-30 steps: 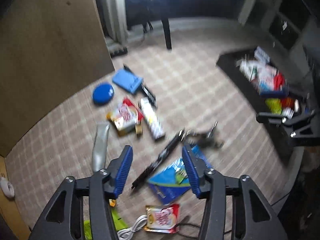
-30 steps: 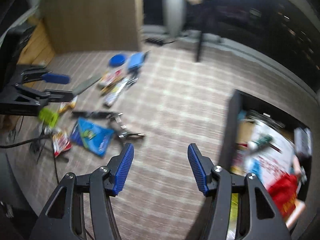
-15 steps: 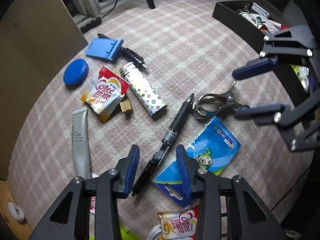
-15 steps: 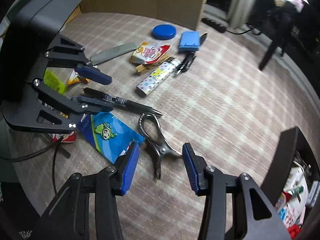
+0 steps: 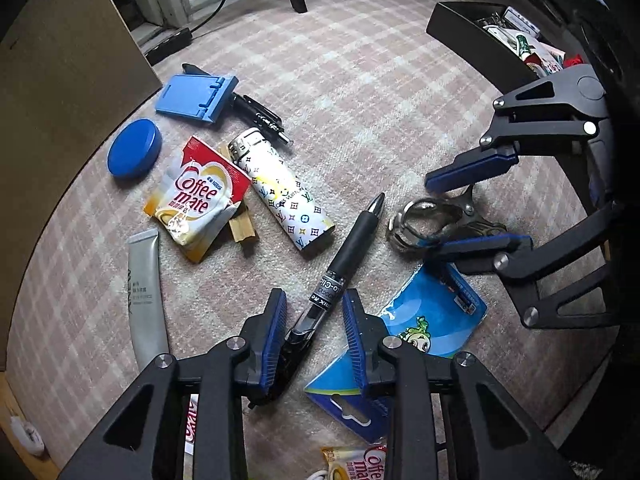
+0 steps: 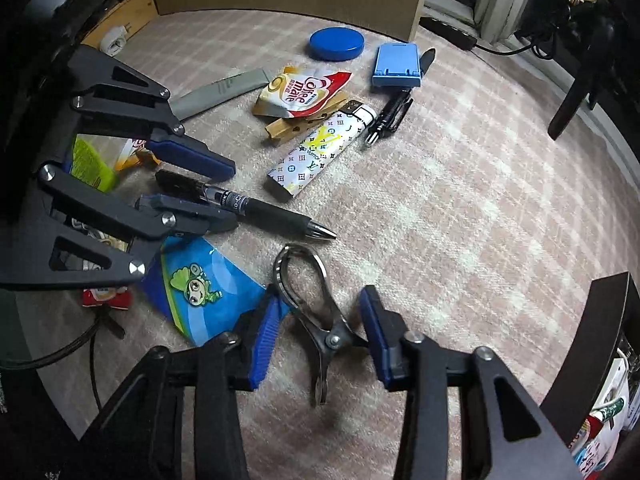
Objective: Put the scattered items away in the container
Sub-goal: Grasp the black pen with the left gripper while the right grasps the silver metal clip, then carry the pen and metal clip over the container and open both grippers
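My left gripper (image 5: 314, 312) is open, its blue pads on either side of the rear of a black gel pen (image 5: 348, 248) lying on the checked carpet; the pen also shows in the right wrist view (image 6: 256, 210). My right gripper (image 6: 318, 320) is open around a metal spring clamp (image 6: 316, 300), which also shows in the left wrist view (image 5: 432, 220). A blue cartoon packet (image 5: 424, 320) lies beside both. The black container (image 5: 472, 36), holding several items, stands at the far right.
A patterned lighter (image 5: 280, 192), Coffee mate sachet (image 5: 196, 196), wooden peg (image 6: 304, 120), grey tube (image 5: 144, 300), blue lid (image 5: 134, 154), blue phone stand (image 5: 196, 98) and a second black pen (image 5: 260, 116) lie scattered. A wooden panel (image 5: 60, 80) stands at left.
Both grippers dropped down to the carpet. The left one narrowed and came around the pen's rear. The right one came around the metal clamp.
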Demonstrator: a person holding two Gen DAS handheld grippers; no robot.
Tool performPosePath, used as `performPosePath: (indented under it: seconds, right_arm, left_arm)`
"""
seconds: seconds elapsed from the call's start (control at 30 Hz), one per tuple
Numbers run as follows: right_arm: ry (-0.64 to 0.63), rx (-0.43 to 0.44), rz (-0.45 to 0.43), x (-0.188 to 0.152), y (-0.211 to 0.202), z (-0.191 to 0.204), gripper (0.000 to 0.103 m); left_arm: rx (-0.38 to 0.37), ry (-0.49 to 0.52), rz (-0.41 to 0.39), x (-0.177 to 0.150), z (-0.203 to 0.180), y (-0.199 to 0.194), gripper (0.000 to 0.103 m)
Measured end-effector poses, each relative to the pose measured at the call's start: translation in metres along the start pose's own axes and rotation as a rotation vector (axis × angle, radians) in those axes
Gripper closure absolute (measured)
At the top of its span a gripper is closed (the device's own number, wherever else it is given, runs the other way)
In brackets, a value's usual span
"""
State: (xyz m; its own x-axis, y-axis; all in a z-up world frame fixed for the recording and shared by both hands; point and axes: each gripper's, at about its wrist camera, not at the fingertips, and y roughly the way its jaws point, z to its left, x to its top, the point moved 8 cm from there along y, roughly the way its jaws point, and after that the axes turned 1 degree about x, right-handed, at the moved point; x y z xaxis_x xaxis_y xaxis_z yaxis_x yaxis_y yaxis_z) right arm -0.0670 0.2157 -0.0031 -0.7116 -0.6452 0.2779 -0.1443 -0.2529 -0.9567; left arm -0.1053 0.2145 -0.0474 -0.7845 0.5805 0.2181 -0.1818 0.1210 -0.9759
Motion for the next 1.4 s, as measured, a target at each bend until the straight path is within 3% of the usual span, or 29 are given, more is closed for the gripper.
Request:
performPosePath:
  seconds: [0.13,0.17,0.2,0.3,0.47,0.67,0.9,1.17,1.4]
  right_arm:
    - [0.021,-0.016,-0.004,-0.001,-0.001,-0.007,0.084]
    - [0.04,-0.011,-0.004,-0.002,-0.001,-0.01,0.084]
    - [0.052,-0.004,-0.005,-0.003,-0.002,-0.012,0.084]
    - [0.092,-0.002,-0.024,-0.006,-0.006,-0.019,0.084]
    - [0.146,-0.001,-0.071,-0.011,-0.023,-0.03,0.084]
    - [0.247,0.0,-0.161,-0.018,-0.058,-0.054,0.084]
    - [0.417,-0.027,-0.285,-0.055,-0.11,-0.081,0.085]
    - [0.605,-0.171,-0.364,-0.14,-0.197,-0.155,0.084]
    - [0.759,-0.323,-0.354,-0.223,-0.243,-0.223,0.084]
  left_arm:
    - [-0.002,0.014,0.013,-0.001,-0.007,0.0,0.069]
    - [0.013,0.023,0.011,-0.001,-0.008,0.0,0.075]
    - [0.018,0.025,0.009,-0.001,-0.01,-0.001,0.087]
    - [0.02,0.013,0.007,-0.002,-0.012,-0.002,0.093]
    - [0.027,-0.029,-0.015,-0.002,-0.012,-0.01,0.093]
    - [0.019,-0.042,-0.1,0.012,-0.018,-0.05,0.093]
    - [-0.054,-0.019,-0.202,0.061,-0.05,-0.093,0.093]
    - [-0.236,0.061,-0.252,0.102,-0.154,-0.105,0.093]
    - [-0.409,0.074,-0.219,0.125,-0.256,-0.1,0.093]
